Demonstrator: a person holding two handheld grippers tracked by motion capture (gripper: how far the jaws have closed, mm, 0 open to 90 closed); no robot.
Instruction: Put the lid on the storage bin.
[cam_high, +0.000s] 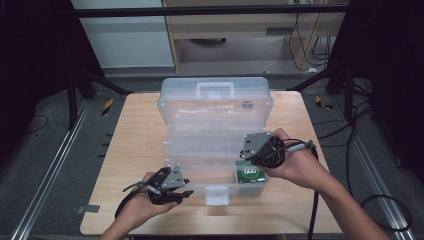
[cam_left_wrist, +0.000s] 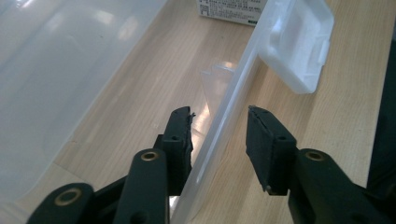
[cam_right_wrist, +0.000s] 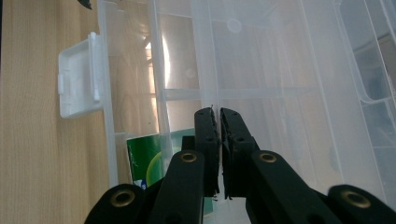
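jaws astride clear plastic box (cam_left_wrist: 219, 135) wall, smooth

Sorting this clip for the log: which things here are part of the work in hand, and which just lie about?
In the work:
clear plastic organiser box, open
its front wall, between the left gripper jaws
green packet in the box's corner compartment
right gripper, shut, above the box

Lying about:
wooden table
cables on the floor behind

your table (cam_high: 130, 150) is evenly lit from overhead while the surroundings stay dark. glare streaks the clear box (cam_high: 215, 112). close up, your jaws look soft and blurred.
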